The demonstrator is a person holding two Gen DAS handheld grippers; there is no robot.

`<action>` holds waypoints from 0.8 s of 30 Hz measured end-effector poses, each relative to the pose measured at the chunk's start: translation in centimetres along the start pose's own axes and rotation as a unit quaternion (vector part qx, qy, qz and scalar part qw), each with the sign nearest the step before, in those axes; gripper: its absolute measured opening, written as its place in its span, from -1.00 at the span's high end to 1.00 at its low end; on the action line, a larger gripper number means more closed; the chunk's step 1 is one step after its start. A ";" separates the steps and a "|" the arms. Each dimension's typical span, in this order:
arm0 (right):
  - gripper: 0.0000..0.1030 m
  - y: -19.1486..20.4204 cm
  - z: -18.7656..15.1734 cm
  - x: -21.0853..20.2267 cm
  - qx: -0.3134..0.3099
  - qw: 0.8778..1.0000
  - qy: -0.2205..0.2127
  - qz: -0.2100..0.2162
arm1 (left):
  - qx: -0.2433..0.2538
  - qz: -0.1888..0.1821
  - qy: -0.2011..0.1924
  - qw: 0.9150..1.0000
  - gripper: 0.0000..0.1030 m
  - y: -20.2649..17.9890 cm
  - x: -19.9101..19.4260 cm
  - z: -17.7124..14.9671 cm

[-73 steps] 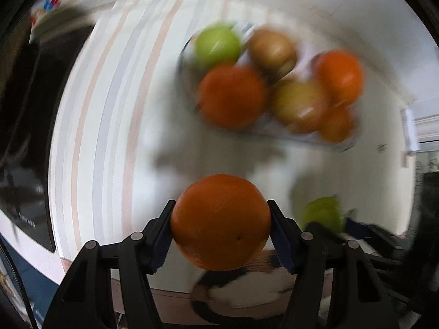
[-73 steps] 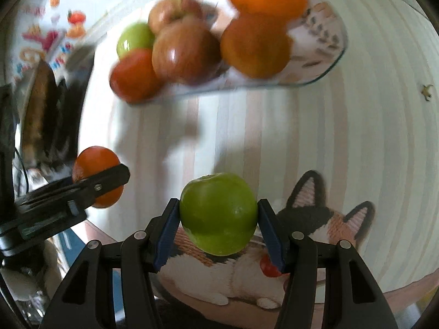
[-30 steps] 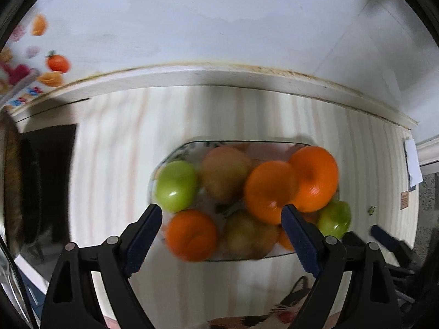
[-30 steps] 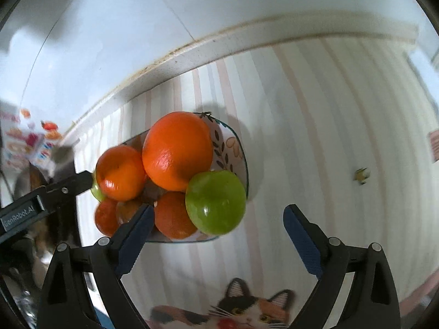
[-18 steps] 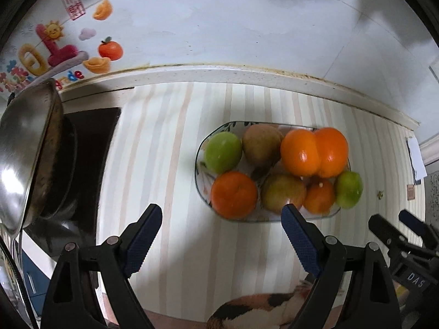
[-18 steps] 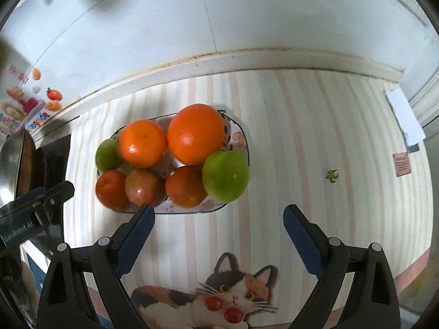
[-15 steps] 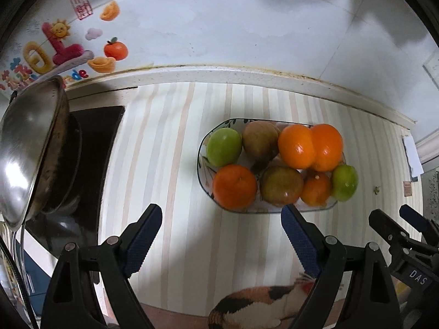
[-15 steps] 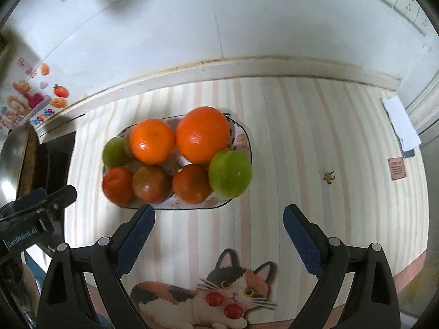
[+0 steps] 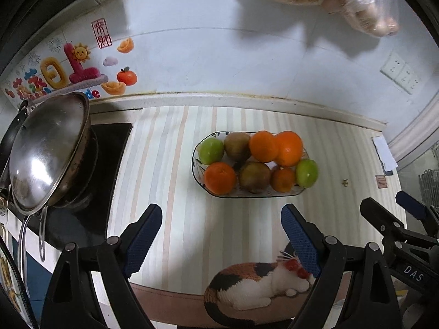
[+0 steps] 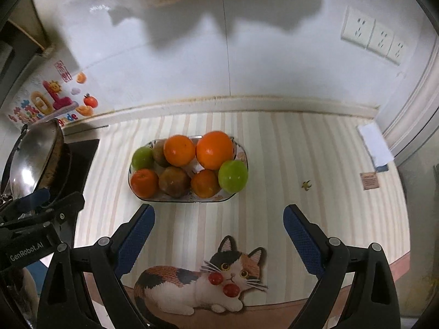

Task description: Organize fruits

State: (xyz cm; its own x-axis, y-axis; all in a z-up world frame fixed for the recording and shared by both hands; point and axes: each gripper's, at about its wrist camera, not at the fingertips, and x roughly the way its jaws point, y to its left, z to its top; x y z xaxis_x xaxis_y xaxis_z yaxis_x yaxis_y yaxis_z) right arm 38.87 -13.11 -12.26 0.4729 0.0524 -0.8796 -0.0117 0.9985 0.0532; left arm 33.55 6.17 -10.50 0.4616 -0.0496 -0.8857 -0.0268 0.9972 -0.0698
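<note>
Fruit, oranges and green apples among browner pieces, sits heaped in the oval dish (image 9: 300, 191) toward the counter's (image 10: 288, 164) back edge, so the left gripper (image 9: 221, 235) and right gripper (image 10: 219, 234) hang released and empty, jaws wide, apart from the pile.

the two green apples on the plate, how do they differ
The green apple at the left end sits low at the back of the plate, beside a brownish fruit. The green apple at the right end looks bigger and nearer, bulges over the rim and leans against the largest orange. Both are round, plain green and rest free; the left gripper and right gripper are open.
</note>
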 end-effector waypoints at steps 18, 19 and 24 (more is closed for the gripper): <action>-0.92 0.2 -1.9 -5.6 0.006 0.999 -0.041 0.025 | 0.002 -0.004 -0.026 1.000 -0.72 -0.8 -3.8 -2.2; -0.92 -0.2 -1.9 -5.2 0.011 0.999 -0.034 0.031 | 0.004 -0.004 -0.019 1.000 -0.72 -0.9 -3.4 -2.3; -0.92 -3.2 -3.2 -0.7 0.042 0.998 0.031 0.046 | 0.025 -0.003 0.033 0.999 -0.77 -2.6 0.5 -3.1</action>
State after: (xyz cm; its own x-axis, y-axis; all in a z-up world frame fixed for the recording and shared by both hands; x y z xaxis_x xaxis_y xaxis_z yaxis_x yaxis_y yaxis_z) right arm 35.78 -16.28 -13.31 0.4177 0.1469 -0.8966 0.0228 0.9848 0.1720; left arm 31.06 3.37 -12.18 0.4024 -0.0576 -0.9136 0.0213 0.9983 -0.0535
